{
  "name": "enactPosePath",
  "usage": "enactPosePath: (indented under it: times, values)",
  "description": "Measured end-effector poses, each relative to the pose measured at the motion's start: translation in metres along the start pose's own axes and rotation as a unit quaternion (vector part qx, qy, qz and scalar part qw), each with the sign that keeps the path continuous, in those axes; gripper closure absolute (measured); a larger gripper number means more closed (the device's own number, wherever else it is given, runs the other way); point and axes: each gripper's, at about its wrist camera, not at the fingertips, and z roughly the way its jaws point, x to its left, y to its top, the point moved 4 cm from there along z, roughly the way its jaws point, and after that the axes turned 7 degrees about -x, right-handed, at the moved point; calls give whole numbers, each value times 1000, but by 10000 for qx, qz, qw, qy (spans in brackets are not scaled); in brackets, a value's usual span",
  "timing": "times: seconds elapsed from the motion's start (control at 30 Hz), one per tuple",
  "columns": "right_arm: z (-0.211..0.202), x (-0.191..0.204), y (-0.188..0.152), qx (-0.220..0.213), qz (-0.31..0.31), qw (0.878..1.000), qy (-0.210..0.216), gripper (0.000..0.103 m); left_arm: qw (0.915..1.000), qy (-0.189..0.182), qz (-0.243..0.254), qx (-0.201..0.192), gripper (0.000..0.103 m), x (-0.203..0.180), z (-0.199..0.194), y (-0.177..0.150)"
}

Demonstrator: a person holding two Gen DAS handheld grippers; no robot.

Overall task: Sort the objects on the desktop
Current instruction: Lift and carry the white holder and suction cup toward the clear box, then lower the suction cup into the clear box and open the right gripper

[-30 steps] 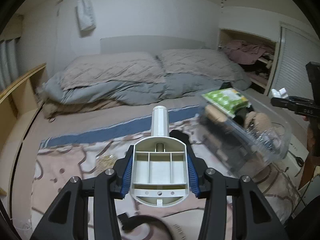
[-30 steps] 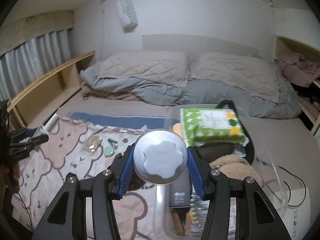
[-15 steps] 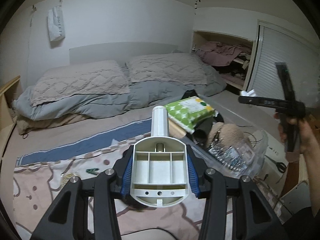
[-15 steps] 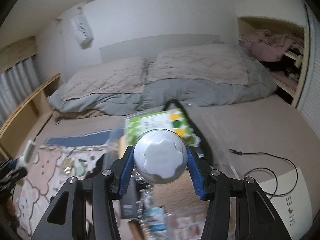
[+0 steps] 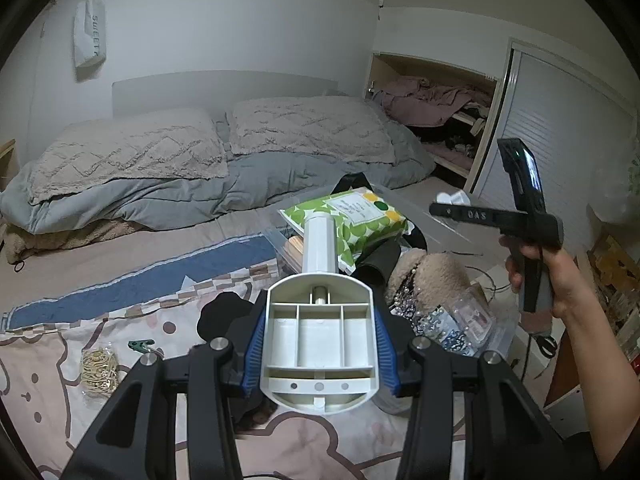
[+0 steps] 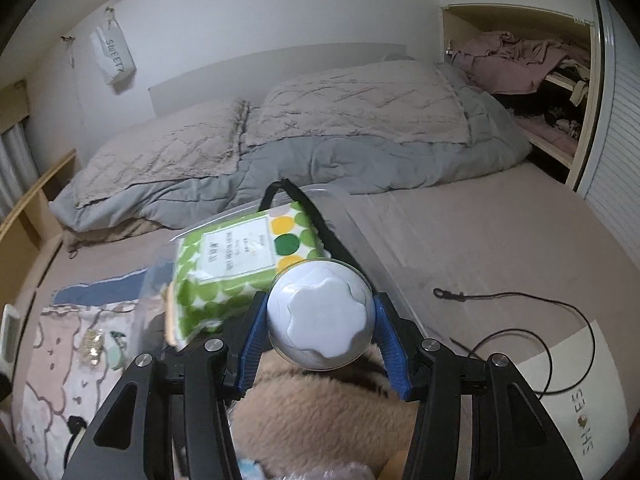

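Both cameras sit on the handheld grippers and look forward and downward along their fingers over a bed (image 5: 132, 264). The left wrist view faces the headboard wall from above a patterned blanket (image 5: 48, 360), with the clear bin (image 5: 436, 220) at 1 o'clock and the person's other hand (image 5: 548, 276) at 3 o'clock. The right wrist view hangs close over the bin (image 6: 352, 216), a furry item (image 6: 320, 420) filling 6 o'clock. Both share the pillows (image 5: 132, 156) (image 6: 168, 152), green pack (image 5: 360, 216) (image 6: 240, 260), closet shelf (image 5: 436, 100) (image 6: 520, 60) and hanging bag (image 5: 90, 36) (image 6: 114, 56).
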Motion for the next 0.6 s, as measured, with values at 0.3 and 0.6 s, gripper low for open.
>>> enactPosePath:
  times: [0.3,0.6]
  values:
    - [35,-12,-1,351,332,9987,-151,35,9999,-87,-32,128,57,-1,21,-3]
    - [20,-11,3,212,124,9995,-188,16,9995,-294,-31,143,57,-13,37,1]
